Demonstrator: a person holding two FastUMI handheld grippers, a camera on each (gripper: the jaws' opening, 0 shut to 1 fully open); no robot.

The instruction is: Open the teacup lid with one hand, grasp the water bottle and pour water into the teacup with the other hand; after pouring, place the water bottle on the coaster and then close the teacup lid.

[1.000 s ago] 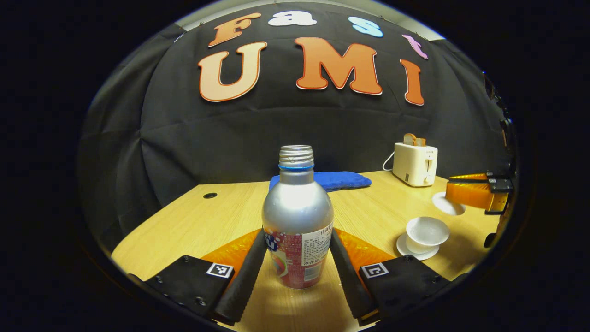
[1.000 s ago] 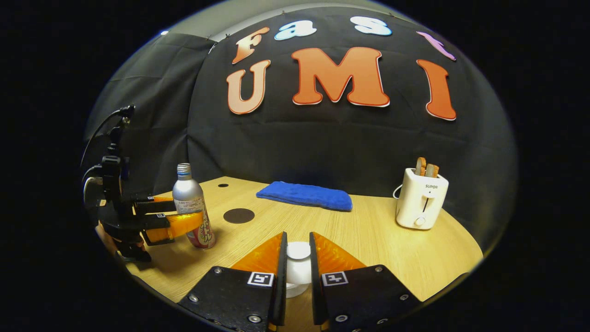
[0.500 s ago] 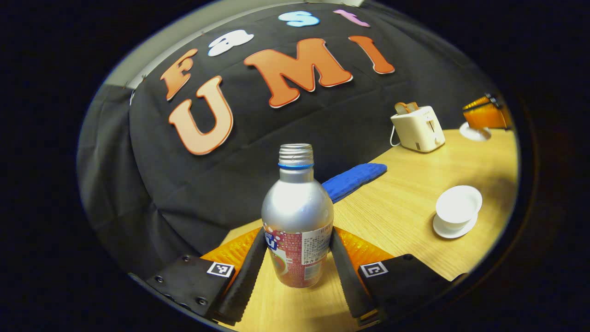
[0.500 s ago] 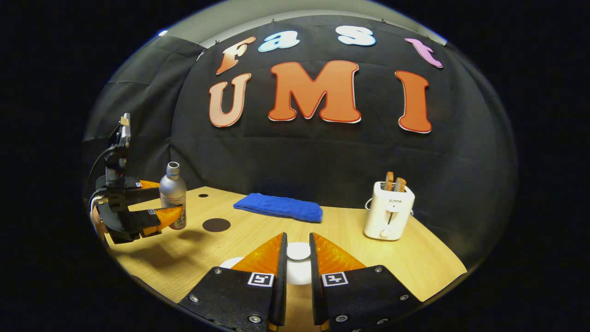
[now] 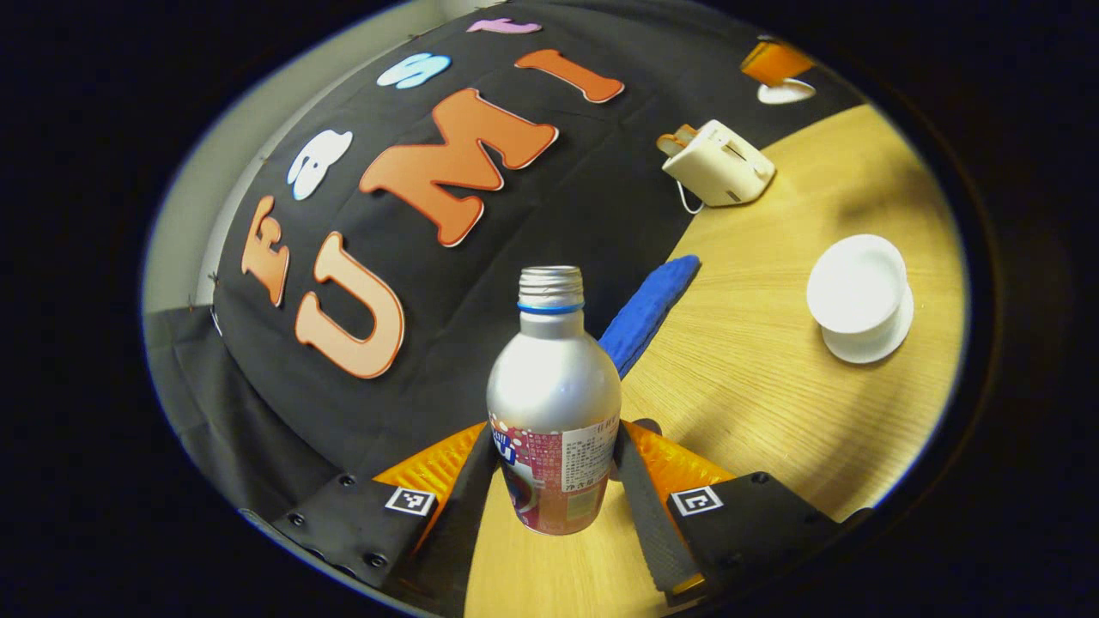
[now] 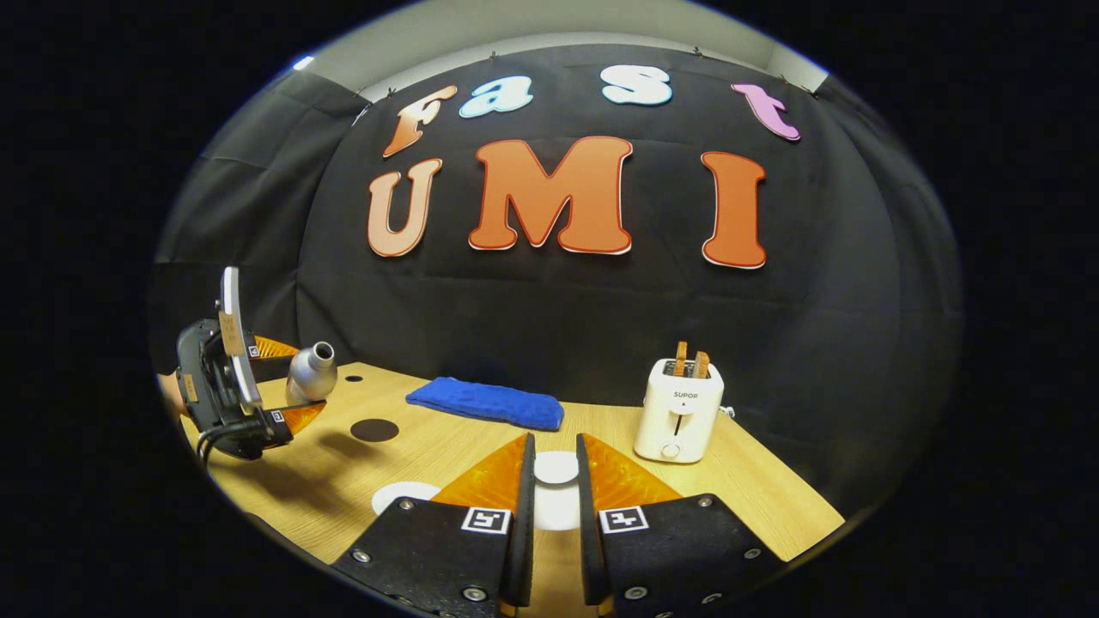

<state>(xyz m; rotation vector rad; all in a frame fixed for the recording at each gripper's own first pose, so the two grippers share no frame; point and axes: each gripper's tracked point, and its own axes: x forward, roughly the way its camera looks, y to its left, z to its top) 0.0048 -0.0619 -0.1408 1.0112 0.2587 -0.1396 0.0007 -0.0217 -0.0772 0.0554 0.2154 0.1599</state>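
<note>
Bottle (image 5: 554, 403) sits between the left gripper (image 5: 549, 506) jaws, both fingers pressed on its labelled lower body; cap off, threaded neck open, contents not visible. Left gripper view is rolled hard: tabletop (image 5: 773, 412) runs steeply up to the right. Teacup (image 5: 857, 285) on its saucer (image 5: 876, 339) stands uncovered, well apart from the bottle; can't tell if there's water in it. Blue cloth (image 5: 648, 309) and toaster (image 5: 717, 163) lie behind.

Right gripper view: right gripper (image 6: 554, 515) jaws nearly closed, clamped on the white teacup lid (image 6: 555, 468), held above the tabletop. Far left, the left gripper holds the bottle tilted, mouth pointing right, off the surface. Dark round coaster (image 6: 374, 430) lies bare just beside it. The saucer's white rim shows at lower left of the fingers. Toaster holds two slices of toast (image 6: 689, 360).
</note>
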